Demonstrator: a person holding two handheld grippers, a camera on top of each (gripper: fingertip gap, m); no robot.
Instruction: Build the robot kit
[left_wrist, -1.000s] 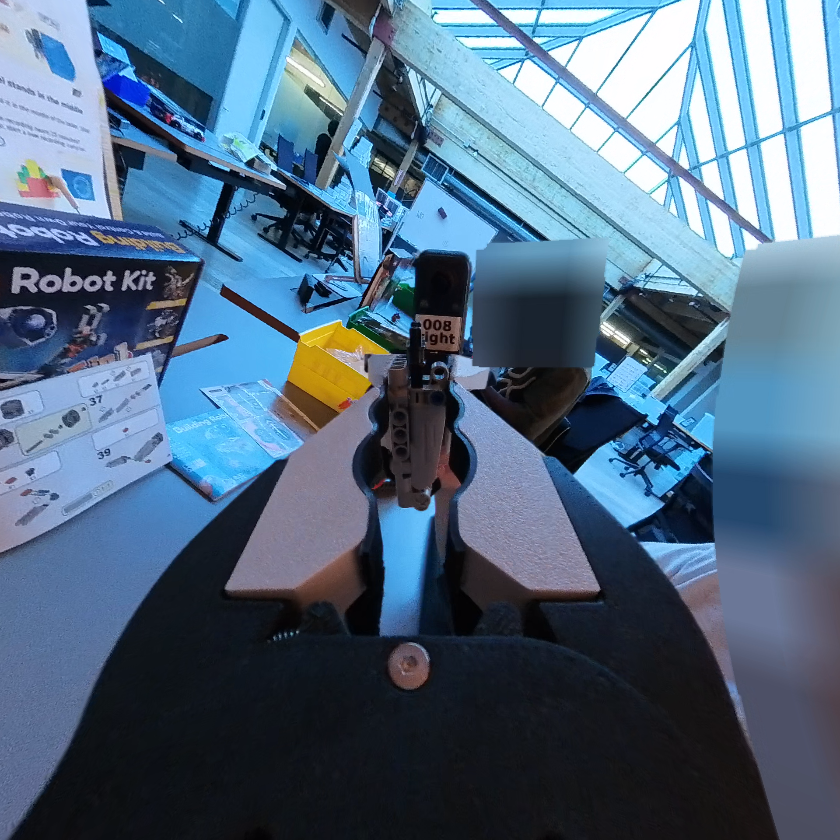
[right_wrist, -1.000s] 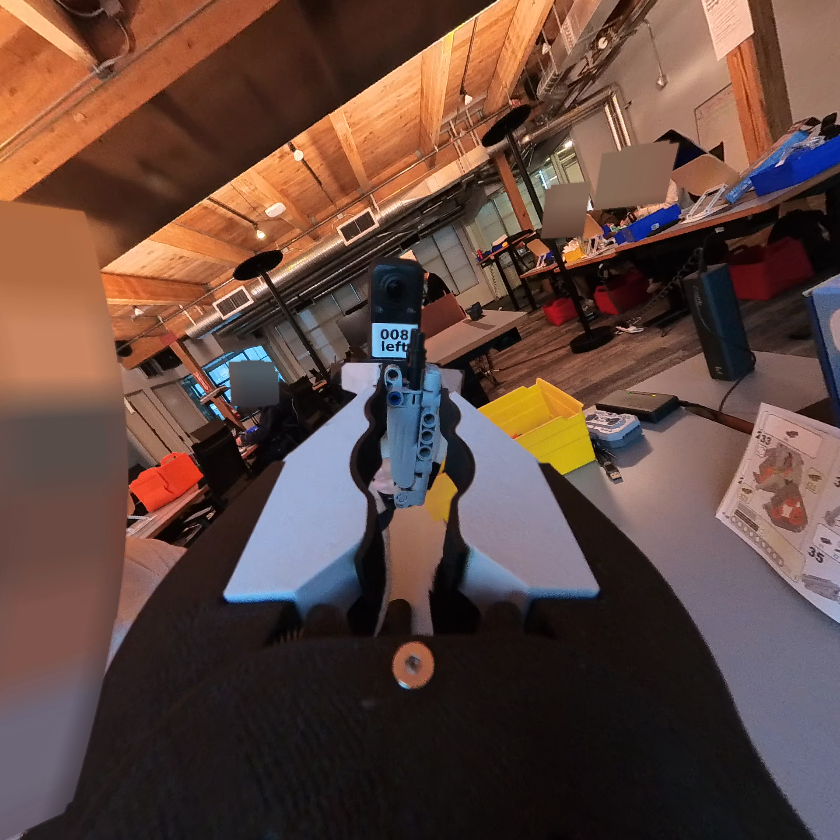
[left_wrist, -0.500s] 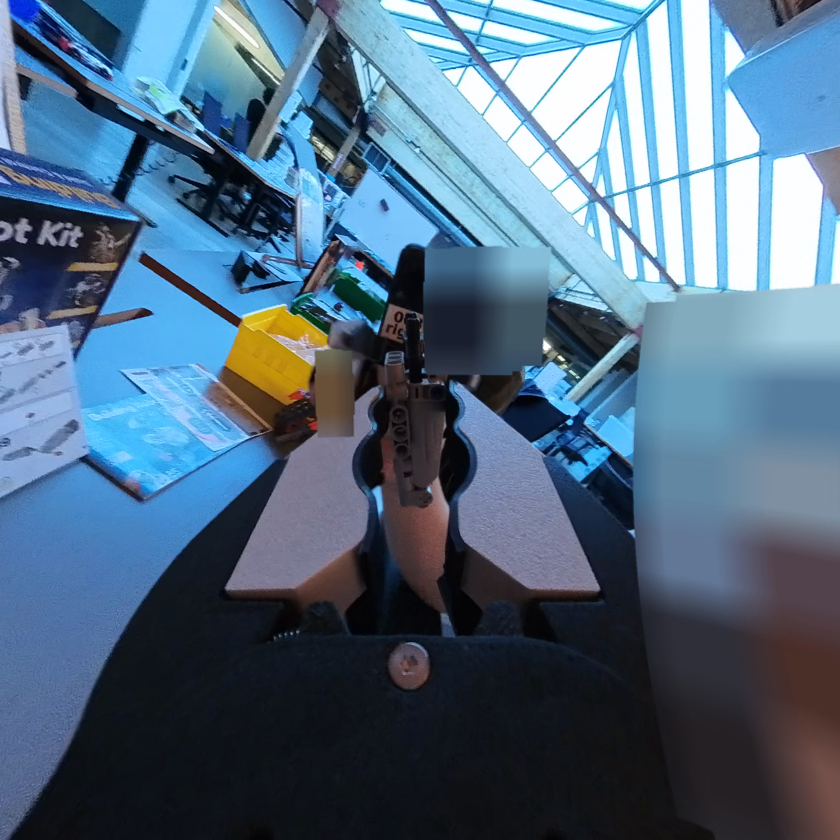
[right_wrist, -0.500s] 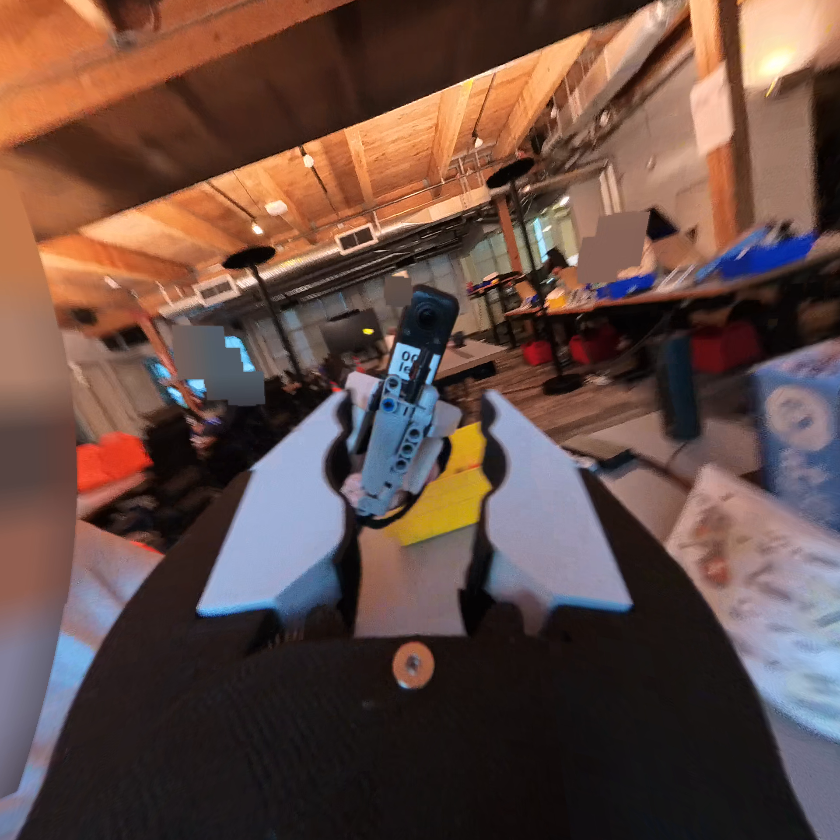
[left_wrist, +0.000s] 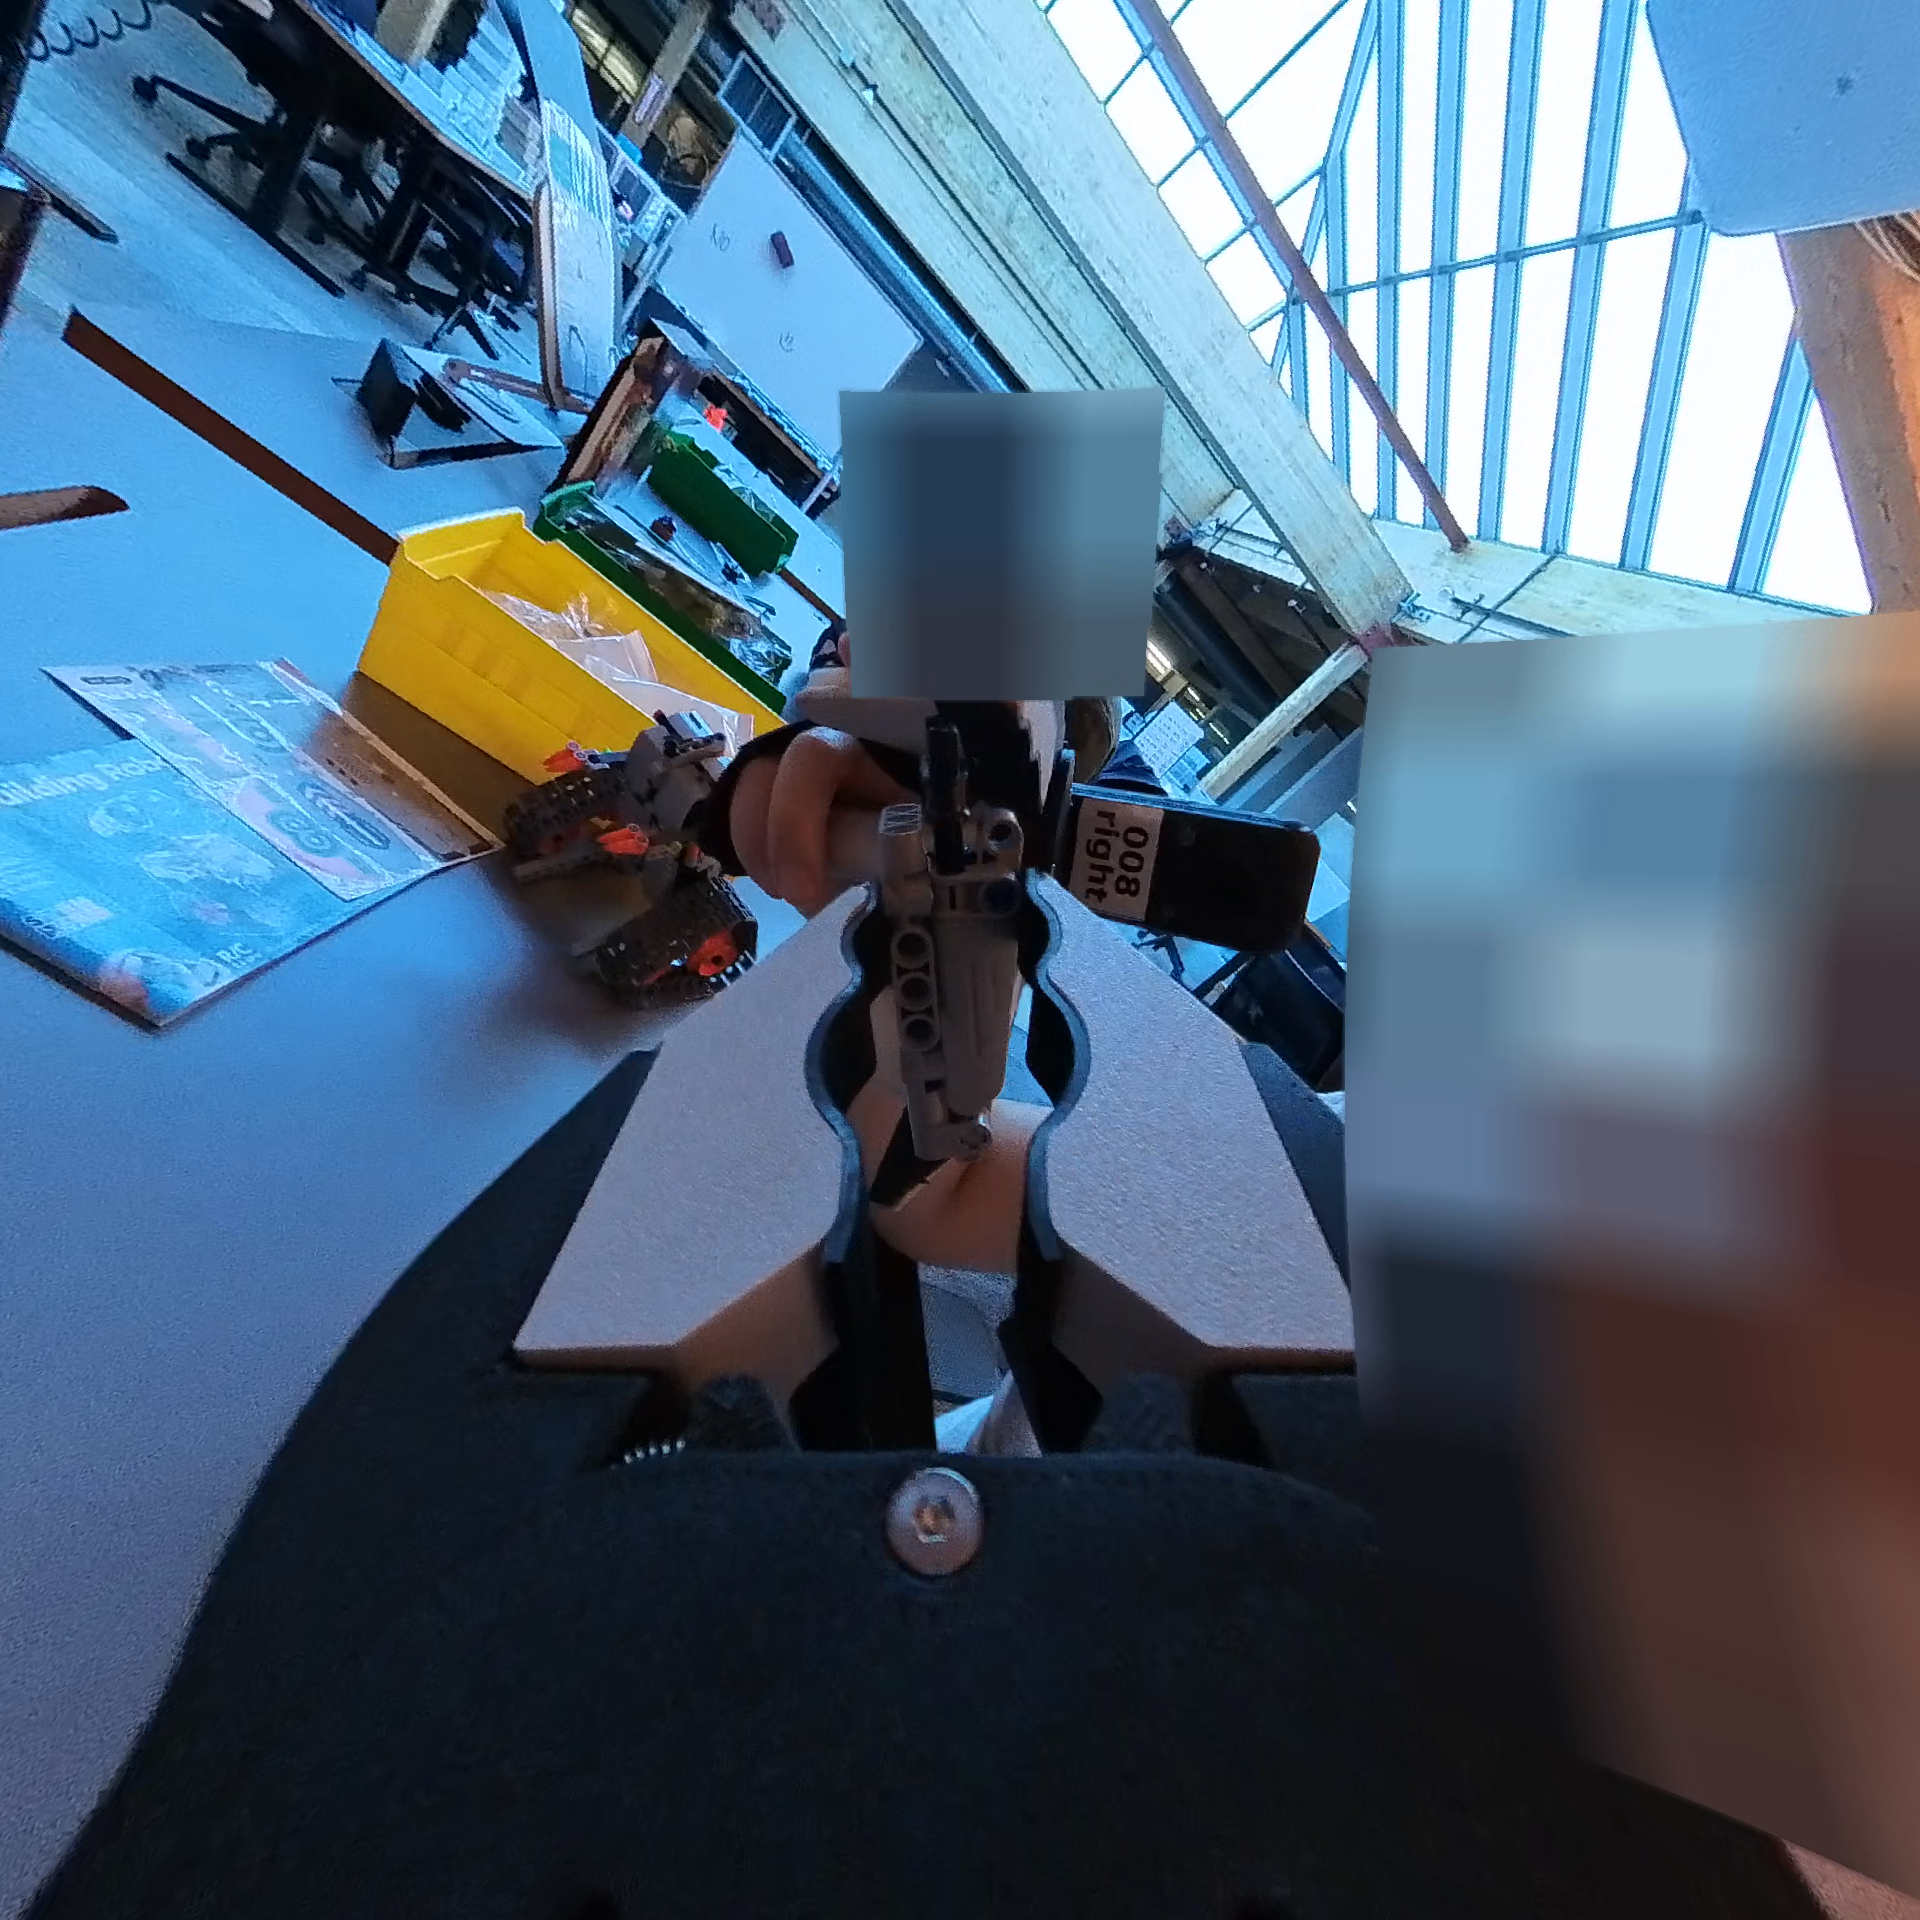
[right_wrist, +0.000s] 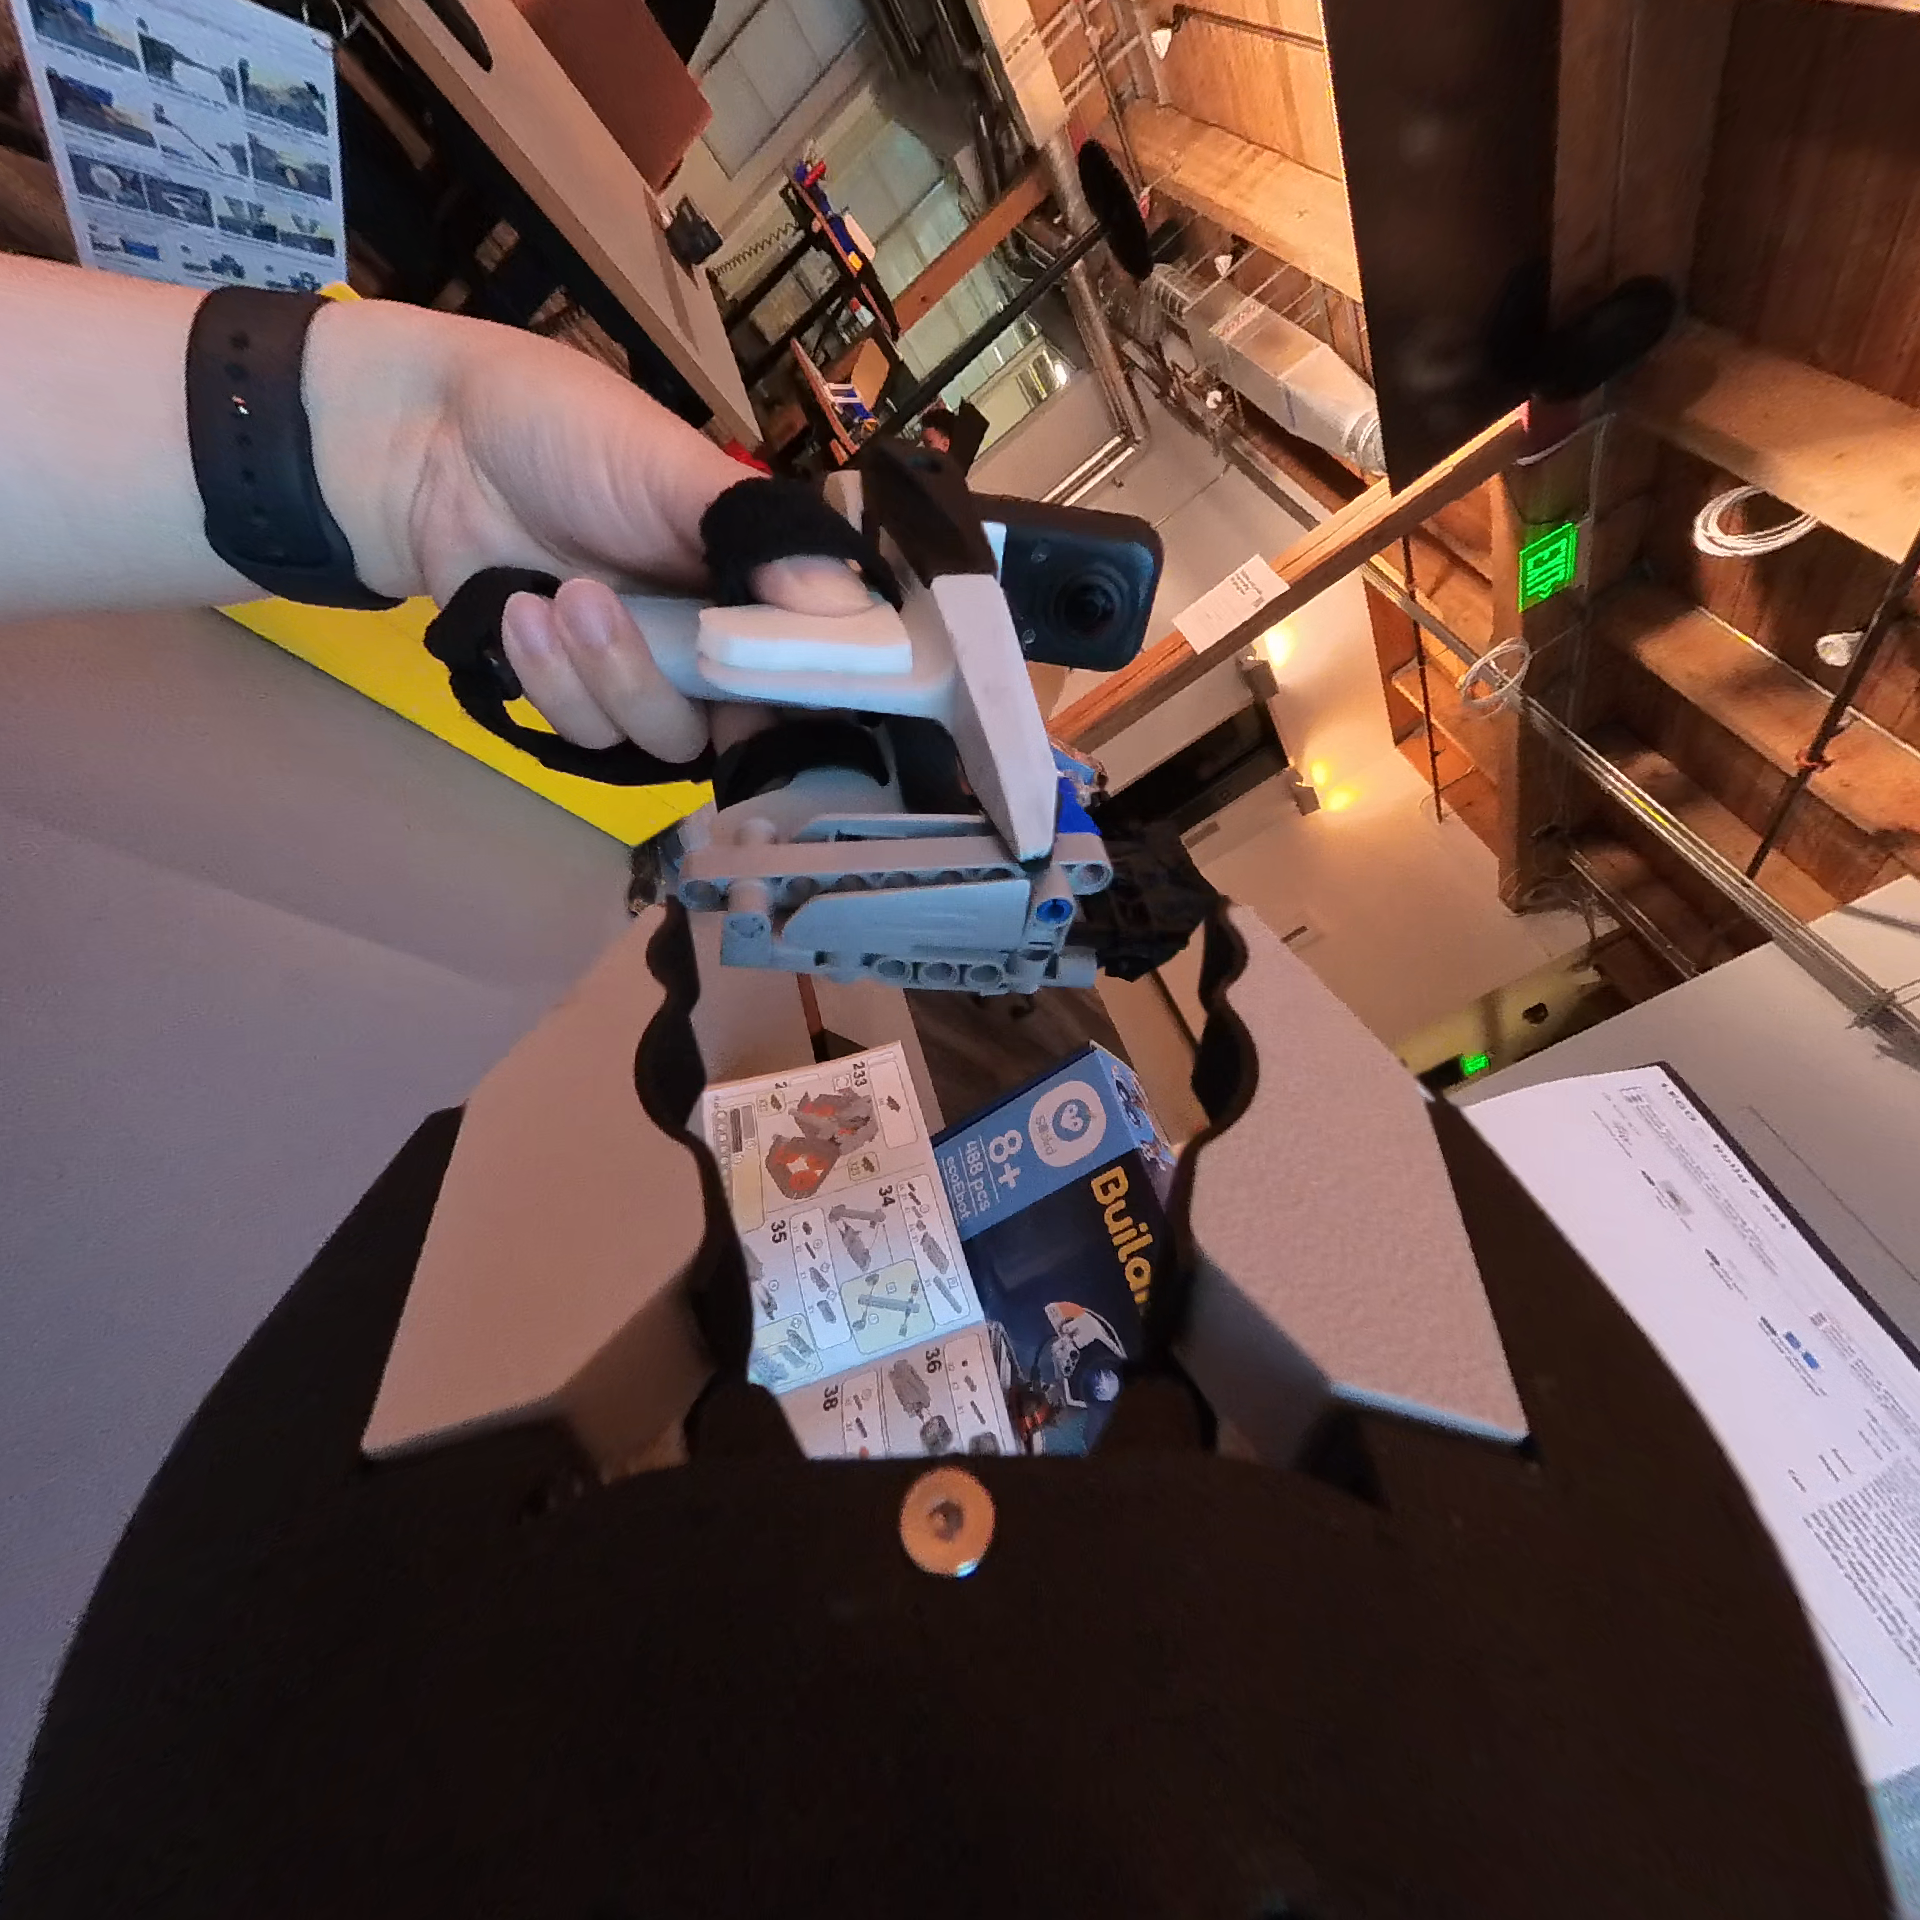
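My left gripper (left_wrist: 951, 914) is shut on a grey brick assembly (left_wrist: 940, 997) of studded beams with blue pins and holds it in the air. In the right wrist view the same assembly (right_wrist: 894, 904) lies crosswise at the tips of my right gripper (right_wrist: 945, 925). That gripper is wide open, its jaws apart on either side and not clamping the assembly. A hand (right_wrist: 468, 468) with a black wristband holds the left gripper, and one of its fingers (right_wrist: 982, 696) presses on the assembly. The right gripper's black camera (left_wrist: 1184, 868) shows just behind the assembly.
A tracked brick vehicle (left_wrist: 634, 883) with orange hubs stands on the grey table (left_wrist: 260, 1195), beside a yellow bin (left_wrist: 499, 634) and a green bin (left_wrist: 686, 520). Booklets (left_wrist: 208, 810) lie to the left. An instruction sheet (right_wrist: 842, 1226), a blue box (right_wrist: 1060, 1216) and a printed page (right_wrist: 1714, 1299) lie below the right gripper. The grippers are tip to tip, or close to it.
My right gripper has opened and let go of the assembly, and it has rolled to one side. My left gripper still holds the assembly and has swung, bringing the tracked vehicle into view.
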